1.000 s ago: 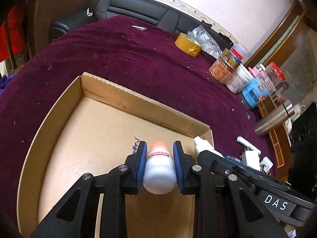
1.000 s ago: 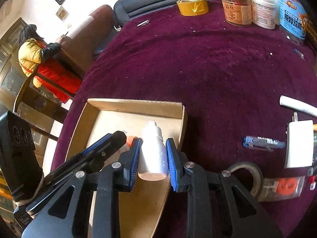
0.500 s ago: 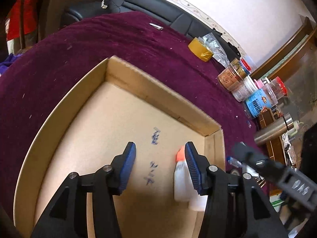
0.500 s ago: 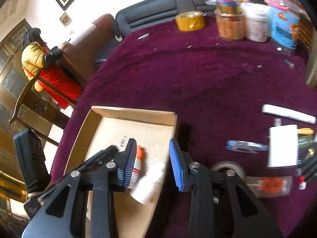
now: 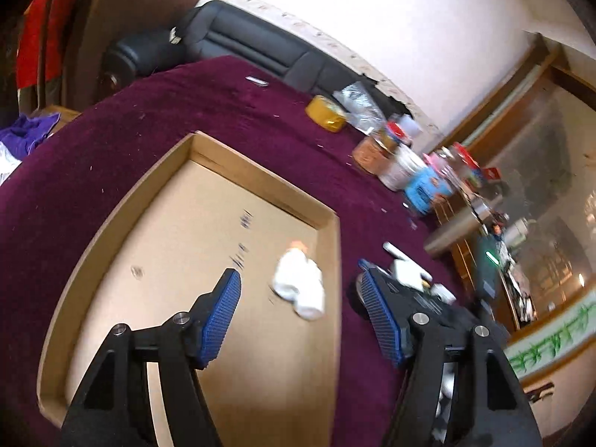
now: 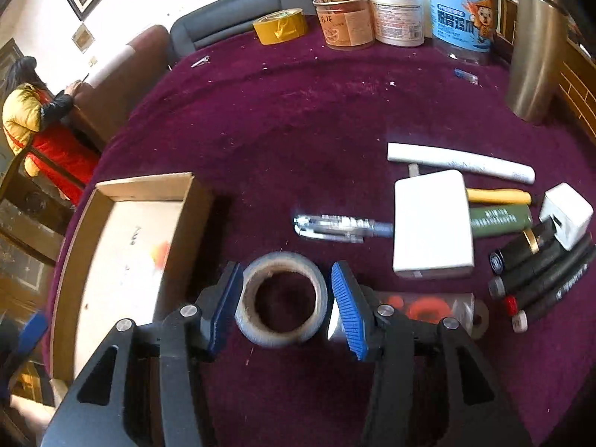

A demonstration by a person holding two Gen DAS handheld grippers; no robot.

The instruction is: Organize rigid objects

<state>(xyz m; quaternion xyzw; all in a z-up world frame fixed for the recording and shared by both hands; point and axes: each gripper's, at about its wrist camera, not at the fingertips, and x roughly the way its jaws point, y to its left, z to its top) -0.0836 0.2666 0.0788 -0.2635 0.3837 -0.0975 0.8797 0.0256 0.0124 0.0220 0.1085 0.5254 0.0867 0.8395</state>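
Two small white bottles [image 5: 298, 290], one with an orange cap, lie blurred in the cardboard tray [image 5: 186, 246] by its right wall. My left gripper [image 5: 300, 283] hovers above them, its jaws opening and clear of both bottles. My right gripper [image 6: 287, 275] points down at the purple cloth just right of the tray [image 6: 149, 186]. A grey tape roll [image 6: 279, 260] lies flat between its blue pads. Those jaws are opening too, and the pads do not press on the roll. An orange blur [image 6: 162, 253] in the tray is a bottle cap.
Right of the roll lie a clear pen [image 6: 342, 227], a white box [image 6: 432, 223], a white tube [image 6: 458, 162], black markers [image 6: 540, 272], a white charger [image 6: 566, 212] and a packet with orange rings [image 6: 421, 307]. Yellow tape [image 6: 279, 26], jars [image 6: 346, 22] and a steel flask [image 6: 532, 44] stand at the back.
Both grippers opened and let their white bottles drop into the tray. The left one drew back and rose. The right one swung right, off the tray, to the grey tape roll.
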